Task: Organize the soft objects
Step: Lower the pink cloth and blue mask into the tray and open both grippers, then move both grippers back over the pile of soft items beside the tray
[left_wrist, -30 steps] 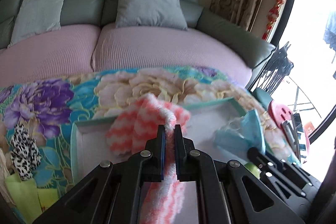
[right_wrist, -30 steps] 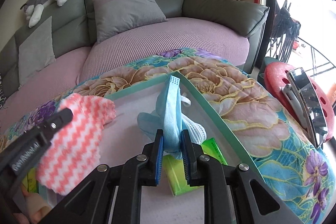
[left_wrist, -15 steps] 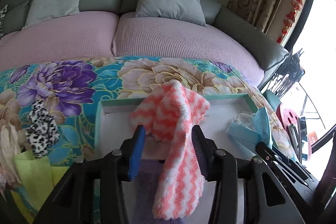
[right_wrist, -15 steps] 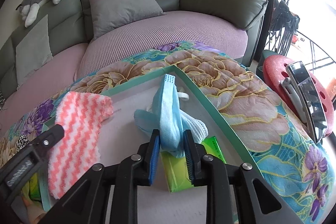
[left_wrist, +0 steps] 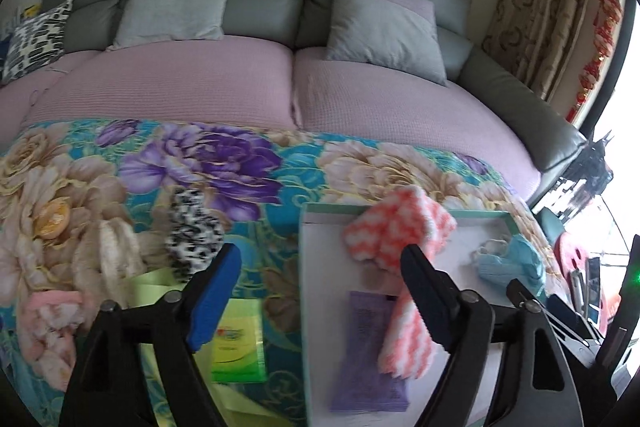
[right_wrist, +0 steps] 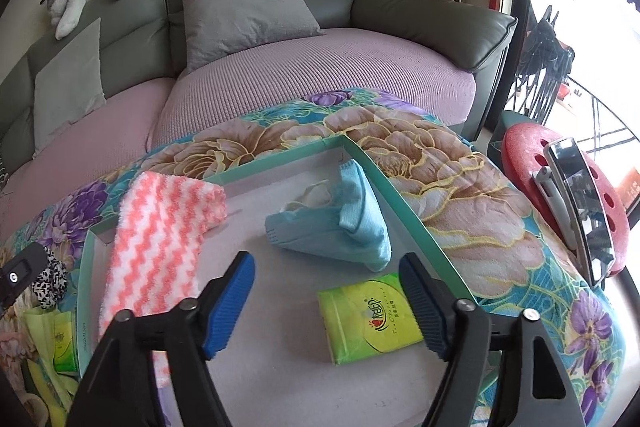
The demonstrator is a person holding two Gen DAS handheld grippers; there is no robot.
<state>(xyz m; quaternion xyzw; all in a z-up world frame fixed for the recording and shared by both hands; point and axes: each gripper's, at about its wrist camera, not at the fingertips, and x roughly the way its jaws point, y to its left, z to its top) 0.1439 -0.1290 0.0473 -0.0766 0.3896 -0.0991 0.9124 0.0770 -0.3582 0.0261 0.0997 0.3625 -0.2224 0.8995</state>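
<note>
Here a release into the box is judged under way: the left gripper and right gripper are opening, nothing clamped. The striped cloth is draped over the box's far-left corner, the blue mask by its right wall. Next, the spotted scrunchie outside the left wall needs collecting.

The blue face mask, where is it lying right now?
In the right wrist view the blue face mask lies inside the teal-rimmed box, against its right wall, beyond the green tissue pack and right of the pink striped cloth.

Striped towel, blue mask lying in tray
</note>
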